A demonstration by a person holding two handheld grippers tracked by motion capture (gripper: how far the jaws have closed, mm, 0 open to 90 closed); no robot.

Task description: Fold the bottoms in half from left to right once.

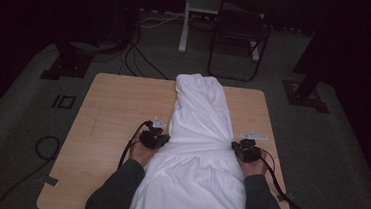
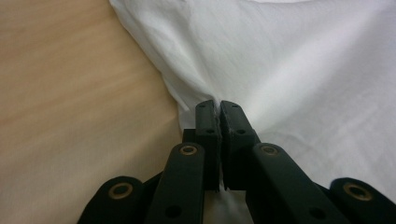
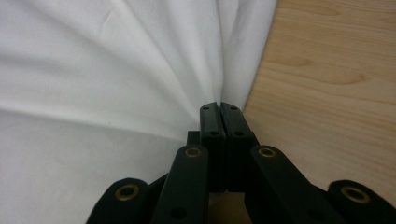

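Observation:
A white garment (image 1: 198, 135) lies lengthwise down the middle of the wooden table (image 1: 107, 113), its near part hanging over the front edge between the person's forearms. My left gripper (image 1: 154, 138) pinches the cloth's left edge, and in the left gripper view its jaws (image 2: 218, 105) are shut on a fold of the white fabric (image 2: 289, 70). On the opposite edge my right gripper (image 1: 246, 149) holds the cloth too. The right gripper view has the jaws (image 3: 219, 107) closed on gathered white fabric (image 3: 116, 84), with creases fanning out from the grip.
Bare wood lies to the left (image 2: 70, 93) and right (image 3: 327, 93) of the garment. Cables trail from both grippers over the front of the table. Beyond the table's far edge stand a dark folding chair (image 1: 239, 33) and a white stand (image 1: 185, 19) on grey carpet.

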